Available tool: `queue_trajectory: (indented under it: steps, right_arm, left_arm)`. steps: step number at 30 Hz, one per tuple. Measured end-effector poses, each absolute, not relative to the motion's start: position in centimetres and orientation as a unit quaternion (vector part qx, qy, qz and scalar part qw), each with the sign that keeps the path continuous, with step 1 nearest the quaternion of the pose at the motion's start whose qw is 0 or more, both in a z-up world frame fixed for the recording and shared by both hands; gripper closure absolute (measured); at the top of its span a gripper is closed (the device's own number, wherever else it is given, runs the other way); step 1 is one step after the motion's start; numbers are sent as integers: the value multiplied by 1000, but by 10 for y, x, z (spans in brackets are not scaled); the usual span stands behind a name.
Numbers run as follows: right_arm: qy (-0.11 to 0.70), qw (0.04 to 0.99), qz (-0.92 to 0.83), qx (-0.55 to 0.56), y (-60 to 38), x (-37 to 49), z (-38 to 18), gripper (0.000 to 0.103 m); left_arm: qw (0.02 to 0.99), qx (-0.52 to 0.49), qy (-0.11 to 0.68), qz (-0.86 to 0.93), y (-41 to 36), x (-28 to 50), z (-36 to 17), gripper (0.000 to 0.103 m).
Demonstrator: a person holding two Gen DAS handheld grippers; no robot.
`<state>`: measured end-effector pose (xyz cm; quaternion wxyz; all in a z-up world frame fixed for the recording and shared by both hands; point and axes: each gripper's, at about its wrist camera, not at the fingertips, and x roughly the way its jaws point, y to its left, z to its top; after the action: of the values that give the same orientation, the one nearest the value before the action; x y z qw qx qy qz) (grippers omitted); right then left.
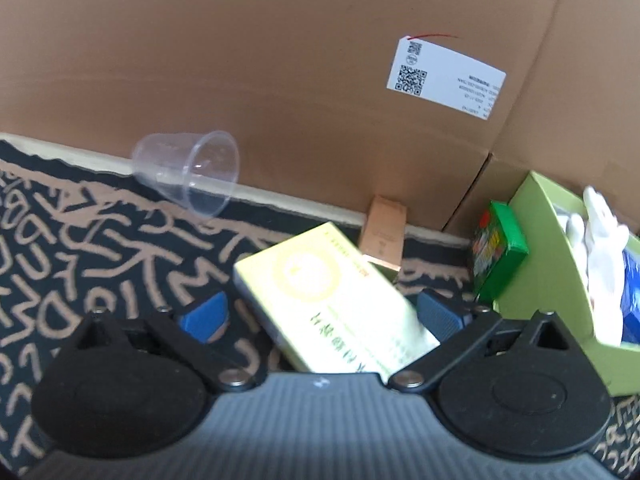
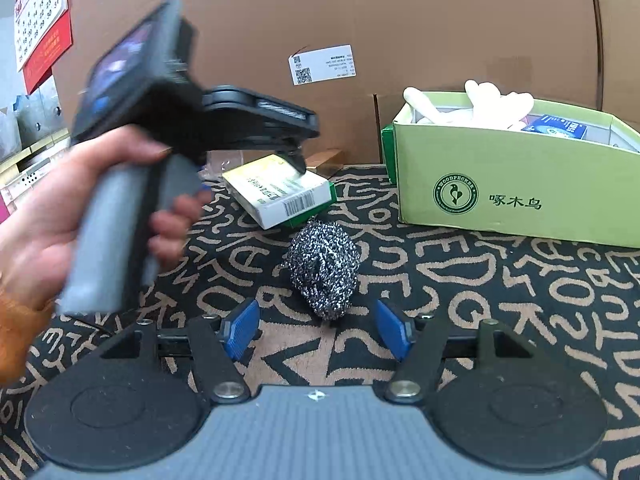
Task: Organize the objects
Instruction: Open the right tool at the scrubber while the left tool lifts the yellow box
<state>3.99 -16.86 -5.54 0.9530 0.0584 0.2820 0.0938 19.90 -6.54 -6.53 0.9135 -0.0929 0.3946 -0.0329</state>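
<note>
Plastic cup point(image 1: 187, 172): lies tipped on its side at the far left of the patterned cloth point(image 1: 80, 248), against the cardboard wall point(image 1: 280, 60), well apart from both tools.
Left gripper point(image 1: 320, 316): its jaws are spread wide on either side of the pale yellow-green box point(image 1: 336, 304), with no pad seen touching it (the frame is blurred here).
Yellow-green box: sits askew between the blue pads, its far corner near a small brown carton point(image 1: 383, 236).
Steel scourer point(image 2: 323, 268): rests on the cloth just ahead of the right gripper point(image 2: 318, 334), whose fingers are parted and hold nothing.
Green storage box point(image 2: 516, 184): stands at the right, already holding white gloves point(image 2: 492, 106) and a blue packet point(image 2: 558, 128).
Risk, left: closing on the box while it is skewed would likely twist it or squeeze it out of the pads.
Risk, right: the scourer is springy and loose, so a shallow pinch may snag only strands and drop it short of the storage box.
</note>
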Motion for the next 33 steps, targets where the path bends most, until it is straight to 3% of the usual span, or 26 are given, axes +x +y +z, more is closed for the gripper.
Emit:
queue_trajectory:
  steps: [6,10,11,13,14,16,17,28,33]
  right_arm:
    - [288,951,99,61,-167,42,-57,35]
    - [286,951,103,64,-165,40,-56,35]
    - [284,951,102,65,-165,40,-56,34]
    - [285,950,102,70,-167,40,-56,34]
    - [288,950,100,72,-167,42,-57,34]
    - [289,949,99,75,-168,42,-57,34]
    - [288,949,99,76,-168,42,-58,34]
    - [283,952,100,64,-162,48,-55,34]
    - [262,960,97,34,-156,59,-44,34]
  left_arm:
    - [887,-169,427,-50,-52,224,-77,0]
    - [896,-136,415,-82,-54,221,-78,0]
    - [898,-129,410,-96,-53,218,-78,4]
    - [895,-130,402,-144,-48,209,-76,24]
    - [889,-135,402,-174,-45,204,-75,41]
    - [887,-109,402,-201,-42,191,-71,57]
    - [885,-79,406,-215,-42,183,-71,80]
    - [870,-60,416,-258,19,119,-74,82]
    - [885,-21,397,-241,11,118,-69,67]
